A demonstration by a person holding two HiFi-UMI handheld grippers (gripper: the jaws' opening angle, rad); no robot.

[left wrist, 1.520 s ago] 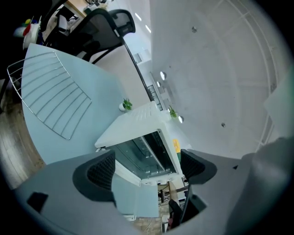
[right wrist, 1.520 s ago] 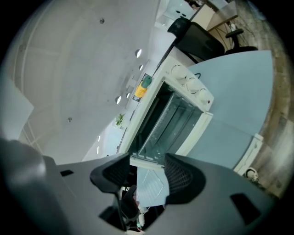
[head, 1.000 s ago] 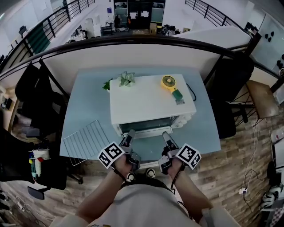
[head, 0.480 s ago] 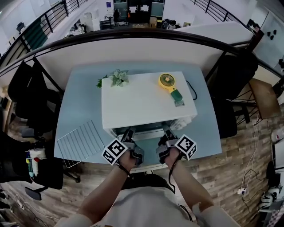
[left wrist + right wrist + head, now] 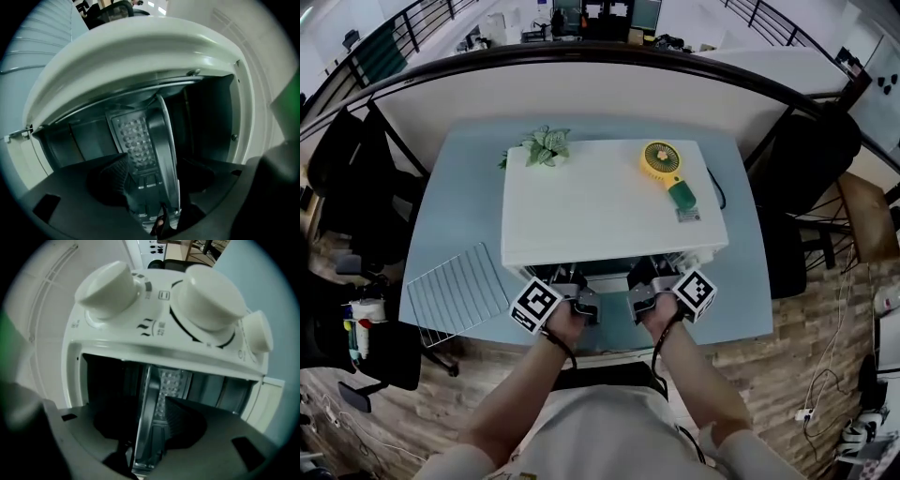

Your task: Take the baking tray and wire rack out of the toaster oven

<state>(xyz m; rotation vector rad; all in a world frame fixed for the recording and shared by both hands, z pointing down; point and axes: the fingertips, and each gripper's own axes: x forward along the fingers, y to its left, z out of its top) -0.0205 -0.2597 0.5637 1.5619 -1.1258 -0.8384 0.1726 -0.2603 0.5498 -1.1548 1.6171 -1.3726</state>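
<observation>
At the open mouth of the white toaster oven (image 5: 614,202), on the pale blue table (image 5: 741,281), half the job reads done: silver wire rack (image 5: 455,295) lies out on the tabletop left of the oven, grey metal baking tray (image 5: 161,150) sits inside. Jaws of the left gripper (image 5: 570,286), just now closing, straddle the tray's front rim unclamped; those of the right gripper (image 5: 645,283) stand narrower round the same rim, not yet pinching. Grip and pull-out remain, I judge.

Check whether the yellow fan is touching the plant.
Apart. The head view shows the yellow fan and the plant separated by bare white toaster oven top.
</observation>
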